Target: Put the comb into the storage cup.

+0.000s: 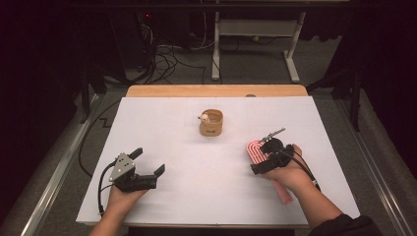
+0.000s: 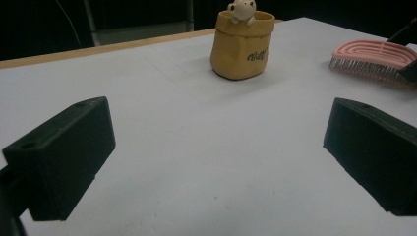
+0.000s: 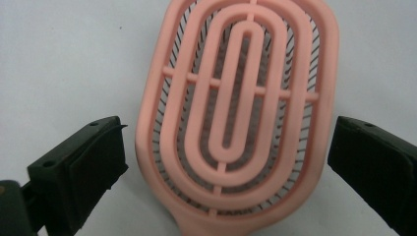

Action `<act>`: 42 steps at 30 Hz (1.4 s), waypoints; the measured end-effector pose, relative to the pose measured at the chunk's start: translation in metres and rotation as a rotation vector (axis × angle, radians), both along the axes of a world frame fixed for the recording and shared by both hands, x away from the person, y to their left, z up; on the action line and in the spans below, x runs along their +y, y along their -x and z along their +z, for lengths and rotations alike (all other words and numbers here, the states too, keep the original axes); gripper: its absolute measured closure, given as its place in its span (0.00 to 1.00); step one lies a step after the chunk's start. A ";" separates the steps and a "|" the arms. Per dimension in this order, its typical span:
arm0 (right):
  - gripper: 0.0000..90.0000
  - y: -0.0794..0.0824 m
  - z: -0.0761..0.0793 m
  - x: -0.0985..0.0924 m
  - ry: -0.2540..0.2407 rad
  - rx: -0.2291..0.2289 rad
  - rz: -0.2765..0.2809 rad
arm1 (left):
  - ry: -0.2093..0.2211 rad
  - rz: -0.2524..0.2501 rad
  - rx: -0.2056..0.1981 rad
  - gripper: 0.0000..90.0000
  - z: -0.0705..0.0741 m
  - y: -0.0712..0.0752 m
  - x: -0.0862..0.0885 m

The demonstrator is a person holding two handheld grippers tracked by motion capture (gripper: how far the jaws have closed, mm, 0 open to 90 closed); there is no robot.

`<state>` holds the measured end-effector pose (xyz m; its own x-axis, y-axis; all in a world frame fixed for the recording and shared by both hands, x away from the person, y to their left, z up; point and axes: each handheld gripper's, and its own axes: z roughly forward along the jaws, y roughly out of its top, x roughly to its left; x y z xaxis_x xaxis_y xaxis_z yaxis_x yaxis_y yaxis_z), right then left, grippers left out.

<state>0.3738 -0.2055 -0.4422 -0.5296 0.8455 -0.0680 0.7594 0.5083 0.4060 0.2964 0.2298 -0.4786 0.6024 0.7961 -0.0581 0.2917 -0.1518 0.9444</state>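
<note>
Brush (image 3: 236,113) is what I'm working on: a pink vented hairbrush lying bristles down on the white table (image 1: 196,162), to the right of the pot (image 1: 211,123) and a little nearer me. My right gripper (image 1: 269,156) hangs directly over its head. In the right gripper view the head sits between the 2 black jaws, with a clear gap of table showing on each side, so the jaws straddle it but I'm not gripping anything yet. The brush's long axis runs from the head, on the pot side, back under my right hand (image 1: 290,172) toward me, with the handle end poking out near my wrist. The jaws stand across that axis, set to pinch the head by its 2 long edges, which I judge is what the next move turns on.

My left gripper (image 1: 147,164) rests left of the pot and nearer me, well apart from the brush, jaws wide with nothing between them. The right hand is by far the nearer 1.

The pot is a small tan bag-shaped container standing upright, with a little pale figure (image 2: 242,10) peeking over its rim. I can't tell what else is inside.
</note>
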 end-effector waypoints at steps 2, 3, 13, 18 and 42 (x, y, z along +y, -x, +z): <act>0.03 -0.002 0.000 0.001 -0.001 0.002 -0.001 | 0.001 0.002 0.000 0.00 0.000 0.000 0.000; 0.04 -0.004 0.000 0.002 0.003 0.002 -0.004 | 0.001 0.002 0.000 0.00 0.000 0.000 0.001; 0.13 -0.013 -0.001 0.008 0.024 0.010 -0.026 | -0.001 0.000 0.001 0.00 0.000 0.000 0.001; 0.18 -0.015 0.000 0.011 0.029 0.019 -0.040 | 0.002 0.003 -0.002 0.00 0.000 0.000 0.001; 0.21 -0.022 0.001 0.015 0.039 0.073 -0.130 | 0.006 0.004 0.002 0.00 0.000 0.001 0.002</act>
<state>0.3960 -0.1906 -0.4414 -0.4206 0.9047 -0.0678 0.8466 0.4182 0.3292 0.2955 0.2320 -0.4784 0.5990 0.7982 -0.0641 0.2944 -0.1451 0.9446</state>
